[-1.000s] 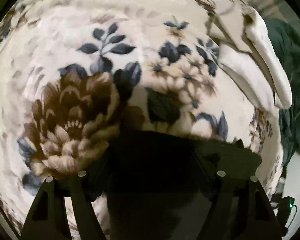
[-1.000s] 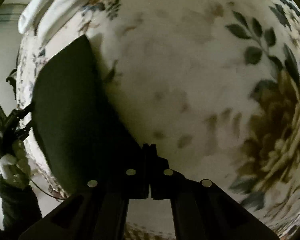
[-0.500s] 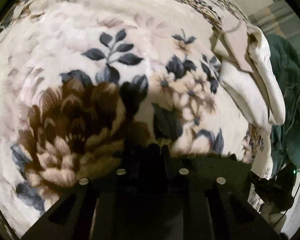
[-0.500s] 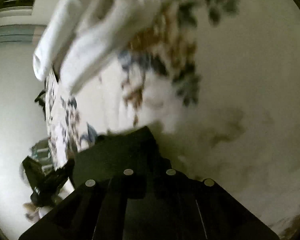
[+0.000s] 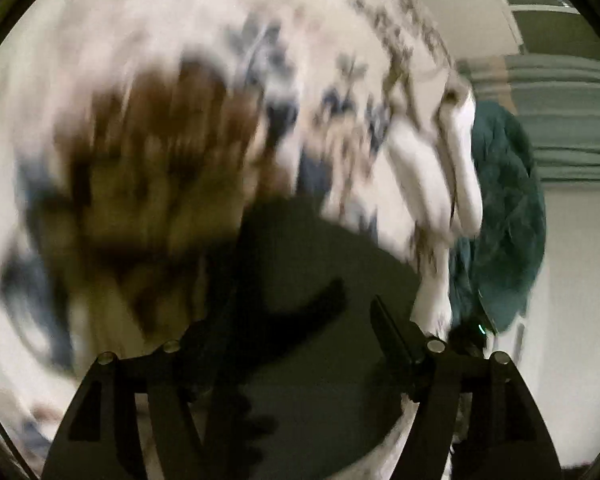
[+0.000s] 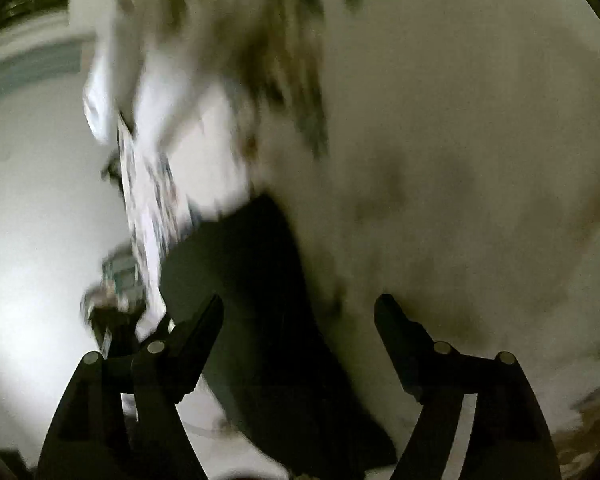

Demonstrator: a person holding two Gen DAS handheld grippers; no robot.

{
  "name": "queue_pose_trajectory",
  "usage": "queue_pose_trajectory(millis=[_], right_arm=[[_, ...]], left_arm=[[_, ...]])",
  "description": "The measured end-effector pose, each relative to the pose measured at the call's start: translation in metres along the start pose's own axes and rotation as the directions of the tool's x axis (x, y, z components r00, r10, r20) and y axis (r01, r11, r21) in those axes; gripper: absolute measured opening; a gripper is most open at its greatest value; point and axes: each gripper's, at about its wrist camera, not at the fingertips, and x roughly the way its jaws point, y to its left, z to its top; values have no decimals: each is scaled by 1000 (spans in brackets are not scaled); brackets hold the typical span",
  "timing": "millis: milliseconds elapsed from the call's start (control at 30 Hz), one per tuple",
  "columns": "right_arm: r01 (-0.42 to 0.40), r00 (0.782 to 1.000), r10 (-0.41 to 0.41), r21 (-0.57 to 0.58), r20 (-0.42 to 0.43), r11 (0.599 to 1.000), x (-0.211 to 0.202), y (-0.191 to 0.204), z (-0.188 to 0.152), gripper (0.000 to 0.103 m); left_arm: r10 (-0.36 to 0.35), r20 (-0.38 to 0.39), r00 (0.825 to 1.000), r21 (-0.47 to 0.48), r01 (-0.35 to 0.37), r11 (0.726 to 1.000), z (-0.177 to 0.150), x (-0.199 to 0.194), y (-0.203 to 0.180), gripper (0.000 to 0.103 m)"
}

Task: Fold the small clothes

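Note:
A dark folded garment (image 5: 324, 280) lies on the floral blanket (image 5: 148, 148), right in front of my left gripper (image 5: 292, 316), whose jaws stand wide apart over it. In the right wrist view the same dark garment (image 6: 260, 304) lies between the spread fingers of my right gripper (image 6: 300, 308), which is open and holds nothing. A white folded garment (image 5: 440, 160) lies at the blanket's far right edge; it also shows in the right wrist view (image 6: 140, 64) at upper left. Both views are motion-blurred.
A teal cloth heap (image 5: 504, 216) sits beyond the blanket's right edge. Pale floor (image 6: 40, 208) lies left of the blanket edge in the right wrist view, with a small dark object (image 6: 112, 304) there.
Both grippers were shut on the dark garment half a second ago; both have opened and let it go. Both cameras are swinging, so the views blur.

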Motion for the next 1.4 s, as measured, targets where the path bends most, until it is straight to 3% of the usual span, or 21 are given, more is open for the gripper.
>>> queue_pose_trajectory(millis=[67,133,167,233,267,367,400,433,467,567,800,933,1067,1267,1400], right_arm=[[-29,996,26,-41,-84,999,25,-3,-6,80],[-54,995,46,-85,-94,995,38,3,-9,82],[-87,992,76,-108,-103,990,45,8,-9,82],[-151,982,136,-117,-134,982,60,17,-8,82],[-186,973,167,-115,-158,976,73,23,-9,82],[-158,977,129,-172,-172,972,95,41,-13,82],[-156,978,126,-178,-166,972,97,45,-14,73],[-150,980,122,-177,-159,973,98,49,-16,41],[-113,986,87,-183,-143,977,99,50,-17,32],[-101,992,86,-183,-87,978,89,50,-29,23],[-92,995,97,-128,37,988,45,69,-48,21],[-112,985,126,-121,116,986,-1,103,-42,21],[-86,969,116,-145,216,986,-50,147,-6,21],[-67,934,112,-143,339,987,-96,202,84,21],[-49,923,88,-110,374,993,-105,205,154,21]], left_arm=[[27,-72,997,-10,-28,1000,-18,20,13,68],[24,-109,994,-5,-25,1000,-28,39,17,68],[24,-107,994,3,-24,1000,-29,43,17,71],[8,-100,995,16,-7,1000,-27,52,11,91],[8,-102,995,20,-6,1000,-26,56,6,92],[35,-93,995,54,-30,998,-22,58,-8,92],[33,-80,996,60,-28,998,-23,58,-11,79],[41,-63,997,75,-36,997,-24,54,-16,36],[34,-65,997,80,-29,996,-24,53,-17,25],[28,-48,998,86,-24,996,-27,44,-30,22],[15,-75,997,169,-2,986,-8,27,-94,20],[19,-86,996,275,5,961,30,17,-163,20],[15,-78,997,343,13,939,84,26,-222,20],[-5,-67,998,403,31,915,190,69,-286,20],[49,-104,993,373,-7,928,255,128,-294,22]])
